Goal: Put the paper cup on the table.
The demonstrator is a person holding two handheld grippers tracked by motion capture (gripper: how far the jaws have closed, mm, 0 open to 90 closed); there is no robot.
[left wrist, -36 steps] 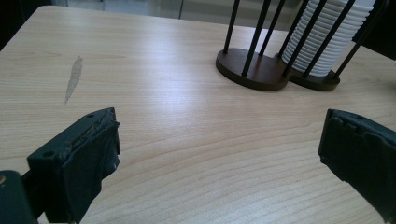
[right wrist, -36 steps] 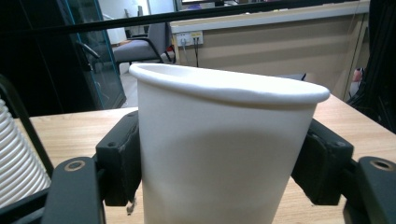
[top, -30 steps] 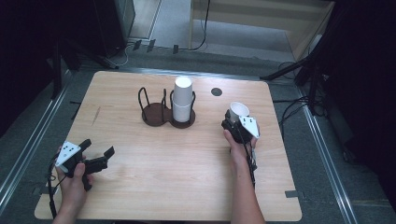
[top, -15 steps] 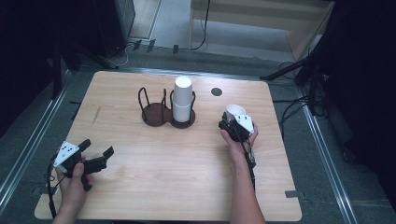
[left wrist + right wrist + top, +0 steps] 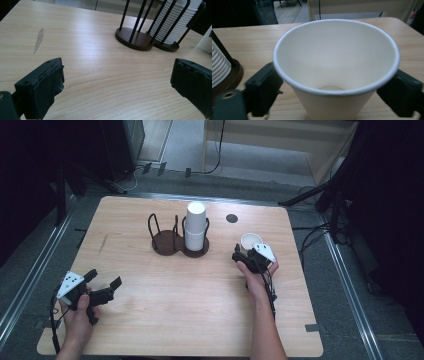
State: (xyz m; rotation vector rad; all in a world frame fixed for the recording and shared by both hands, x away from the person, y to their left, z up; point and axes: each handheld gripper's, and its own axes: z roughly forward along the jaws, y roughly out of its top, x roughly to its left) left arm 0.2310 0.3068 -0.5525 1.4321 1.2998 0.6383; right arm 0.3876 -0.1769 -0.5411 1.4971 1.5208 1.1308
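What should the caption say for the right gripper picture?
Upright white paper cup stands on the wooden table between the right gripper jaws.

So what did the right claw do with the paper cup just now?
The right claw tipped the paper cup from lying on its side to standing upright, mouth up, on the table. Its jaws have just been opening, with the cup between them, so it looks let go. The left claw stayed open in its place, and the cup stack stayed in the rack.
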